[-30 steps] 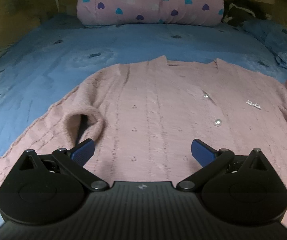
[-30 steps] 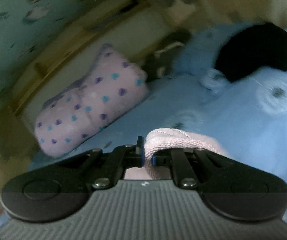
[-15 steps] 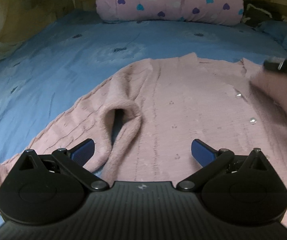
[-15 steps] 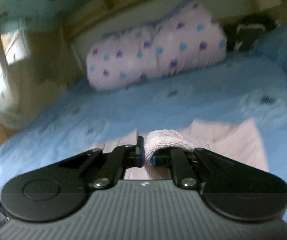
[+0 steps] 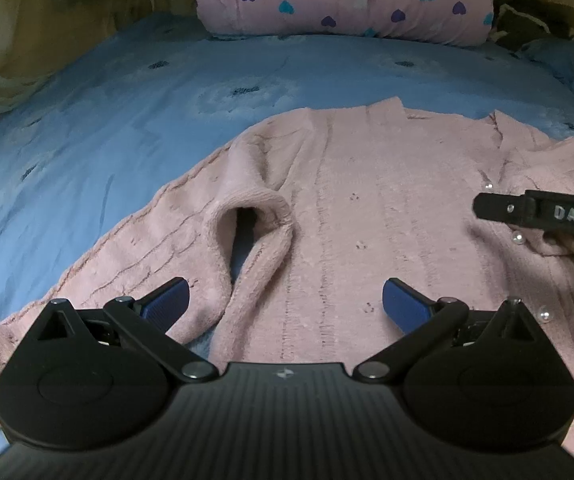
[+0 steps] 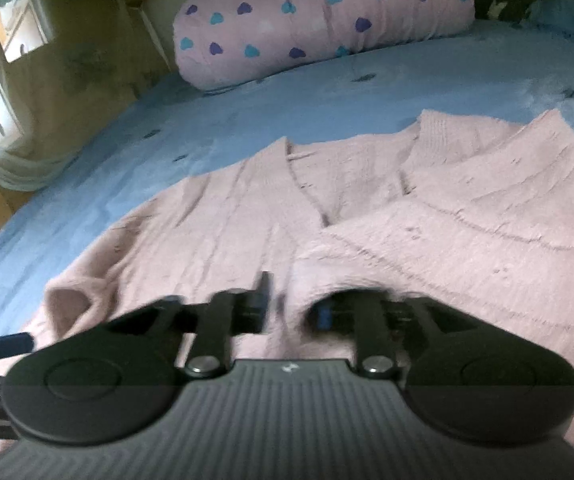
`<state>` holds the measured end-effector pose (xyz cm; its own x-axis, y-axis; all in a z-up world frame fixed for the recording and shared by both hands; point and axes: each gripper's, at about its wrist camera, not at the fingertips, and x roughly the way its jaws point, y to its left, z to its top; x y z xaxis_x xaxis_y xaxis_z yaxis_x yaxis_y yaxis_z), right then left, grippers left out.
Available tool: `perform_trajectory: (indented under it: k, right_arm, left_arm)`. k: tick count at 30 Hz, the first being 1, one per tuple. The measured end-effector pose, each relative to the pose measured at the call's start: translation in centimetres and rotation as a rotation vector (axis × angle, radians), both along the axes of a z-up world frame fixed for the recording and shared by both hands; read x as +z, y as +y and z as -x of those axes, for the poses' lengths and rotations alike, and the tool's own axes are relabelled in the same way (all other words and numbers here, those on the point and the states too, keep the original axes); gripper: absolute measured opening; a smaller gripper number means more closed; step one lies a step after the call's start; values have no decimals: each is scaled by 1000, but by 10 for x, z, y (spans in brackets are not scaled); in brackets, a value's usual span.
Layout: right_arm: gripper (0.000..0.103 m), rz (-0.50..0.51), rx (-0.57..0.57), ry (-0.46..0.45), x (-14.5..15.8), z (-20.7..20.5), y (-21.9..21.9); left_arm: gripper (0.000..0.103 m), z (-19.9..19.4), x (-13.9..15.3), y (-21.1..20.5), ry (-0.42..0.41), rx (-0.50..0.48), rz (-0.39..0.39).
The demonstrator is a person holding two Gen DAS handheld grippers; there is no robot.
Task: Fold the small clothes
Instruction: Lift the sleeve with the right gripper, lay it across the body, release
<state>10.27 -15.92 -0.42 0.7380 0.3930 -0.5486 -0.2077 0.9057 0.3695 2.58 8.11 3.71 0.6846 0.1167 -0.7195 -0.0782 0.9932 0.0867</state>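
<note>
1. Right now the pink cardigan lies flat mid-bed on the blue bedspread, collar toward the headboard edge where the heart-print pillow sits
2. Right gripper jaws are opening, letting go of the sleeve cuff it has laid across the body; cuff sits between the fingers, pads look off it
3. Left gripper hovers spread wide, gripping nothing, just above the hem near the foot edge of the bed
4. Other sleeve trails toward the bed's left edge, with a loose fold bunched at the armpit
5. Tip for doing it well, my call: open fully before pulling back so the cuff isn't dragged off, lift straight clear
6. Next likely needs the left sleeve folded in to match; flatten that bunched fold first or the stack goes lumpy
</note>
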Motion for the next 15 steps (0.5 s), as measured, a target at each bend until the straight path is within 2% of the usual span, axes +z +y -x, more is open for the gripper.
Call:
perform_trajectory:
  k: [1, 2, 3, 7, 11, 15]
  right_arm:
    - [60, -18, 11, 3, 2, 2, 0]
    - [67, -27, 15, 3, 3, 6, 0]
    - [69, -28, 14, 5, 5, 10, 1]
    - [70, -3, 21, 11, 12, 34, -1]
    - [70, -26, 49, 40, 22, 54, -16]
    - [70, -14, 48, 17, 37, 76, -36]
  left_arm:
    - [103, 1, 1, -1, -3, -4, 1]
    - [103, 3, 3, -3, -5, -7, 0]
    - [103, 4, 4, -5, -9, -12, 0]
    - [103, 9, 9, -14, -18, -31, -5]
    - [103, 14, 15, -25, -29, -53, -4]
    - [103, 16, 21, -41, -37, -89, -2]
